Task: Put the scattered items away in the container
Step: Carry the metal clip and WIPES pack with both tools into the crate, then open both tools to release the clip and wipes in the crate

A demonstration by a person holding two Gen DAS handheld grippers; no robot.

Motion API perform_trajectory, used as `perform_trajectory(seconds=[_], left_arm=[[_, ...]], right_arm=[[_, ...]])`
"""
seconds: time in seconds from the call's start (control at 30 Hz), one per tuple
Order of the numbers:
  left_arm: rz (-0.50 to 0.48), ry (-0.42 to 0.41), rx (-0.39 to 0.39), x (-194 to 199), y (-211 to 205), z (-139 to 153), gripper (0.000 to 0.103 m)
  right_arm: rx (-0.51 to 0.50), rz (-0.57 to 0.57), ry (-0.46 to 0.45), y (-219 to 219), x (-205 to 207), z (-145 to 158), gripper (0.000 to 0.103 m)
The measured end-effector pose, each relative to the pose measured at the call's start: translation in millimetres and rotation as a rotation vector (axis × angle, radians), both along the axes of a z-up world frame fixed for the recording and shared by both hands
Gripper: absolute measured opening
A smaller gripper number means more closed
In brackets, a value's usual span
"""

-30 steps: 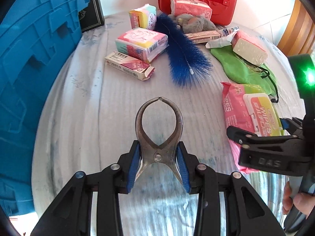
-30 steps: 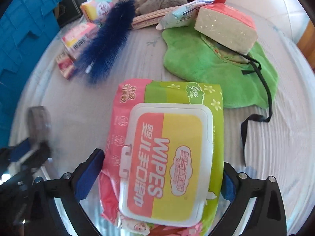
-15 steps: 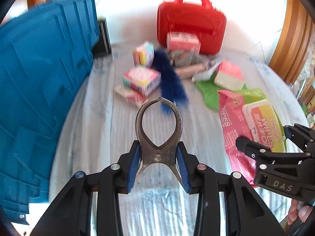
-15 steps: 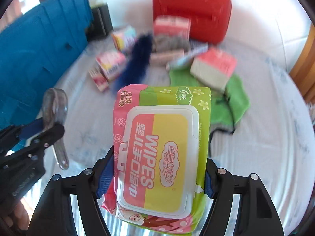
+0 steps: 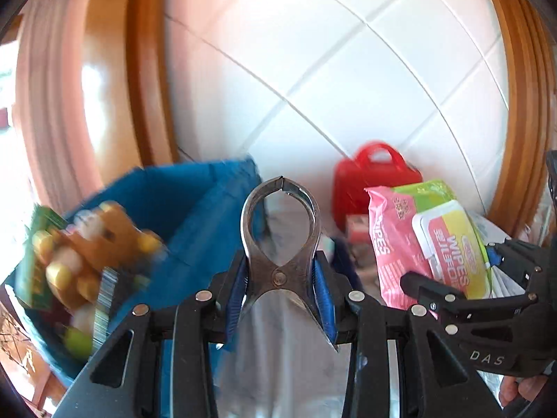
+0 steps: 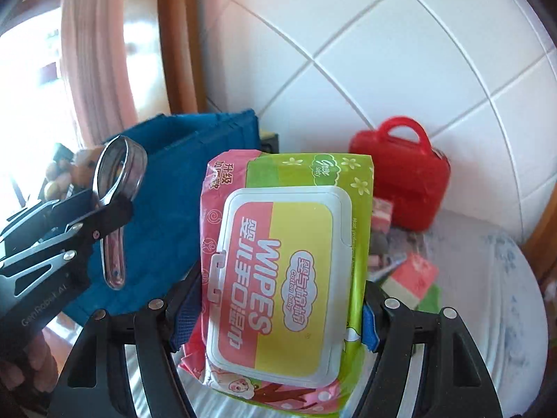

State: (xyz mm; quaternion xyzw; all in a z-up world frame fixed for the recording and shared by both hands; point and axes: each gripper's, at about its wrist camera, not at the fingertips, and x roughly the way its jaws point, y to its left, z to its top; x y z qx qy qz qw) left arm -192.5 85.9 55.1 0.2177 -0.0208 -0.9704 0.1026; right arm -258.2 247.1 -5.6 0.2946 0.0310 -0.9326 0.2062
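Left wrist view shows the left gripper (image 5: pixel 280 278) clamped on a metal clip (image 5: pixel 280 240) by its handles, raised clear of the table, with the open blue container (image 5: pixel 195 216) just ahead and to the left — a plush bear (image 5: pixel 94 244) and a green packet already lie inside it. Beside it, the right gripper (image 6: pixel 275 310) squeezes a pack of wipes (image 6: pixel 282 257) from both sides, its blue pads pressed into the soft wrapper, and carries it high above the table (image 6: pixel 487 313). By my reading this is the carry step for two items at once; the next move calls for bringing each one over the container's rim and letting go only once it is well above the opening. The near wall of the container stands between both loads and the inside, so they must clear it. A red case (image 6: pixel 407 181) sits by the tiled wall, and small boxes and a green cloth remain on the table — blurred, but still to be gathered.
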Motion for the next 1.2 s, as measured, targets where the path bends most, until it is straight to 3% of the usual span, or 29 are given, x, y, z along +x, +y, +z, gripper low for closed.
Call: perform_trajectory(seconds=[0.13, 0.23, 0.47, 0.6, 0.7, 0.93, 1.0, 1.1, 1.2], left_arm=[[0.066, 0.048, -0.062, 25.3, -72.2, 34.0, 0.036], [0.093, 0.002, -0.101, 38.1, -133.1, 37.7, 0.036], [0.079, -0.176, -0.082, 41.6, -246.5, -3.1, 0.036], [0.064, -0.26, -0.025, 21.1, -286.7, -31.7, 0.036], [0.024, -0.283, -0.007, 11.9, -296.5, -44.7, 0.036], [-0.038, -0.255, 0.009, 9.4, -295.6, -50.3, 0.04], [-0.054, -0.248, 0.022, 12.2, -294.4, -48.9, 0.057], [-0.057, -0.216, 0.017, 26.5, -287.6, -41.4, 0.077], [-0.057, -0.19, 0.032, 38.1, -285.4, -33.1, 0.078]], right_arm=[[-0.069, 0.084, 0.059, -72.7, 11.2, 36.2, 0.073], [-0.112, 0.135, 0.079, -137.7, 18.3, 50.0, 0.073], [-0.113, 0.166, 0.005, -276.6, 23.0, 41.2, 0.073], [-0.018, 0.13, -0.092, -327.0, 9.3, 11.8, 0.073], [0.003, 0.099, -0.172, -338.4, -10.4, -10.8, 0.073], [0.021, 0.041, -0.187, -330.0, -13.3, -18.0, 0.079], [0.014, 0.031, -0.173, -325.3, -7.9, -15.0, 0.089], [0.007, 0.017, -0.147, -318.3, 2.9, -4.3, 0.096], [-0.01, 0.004, -0.095, -306.8, 19.2, 12.2, 0.103]])
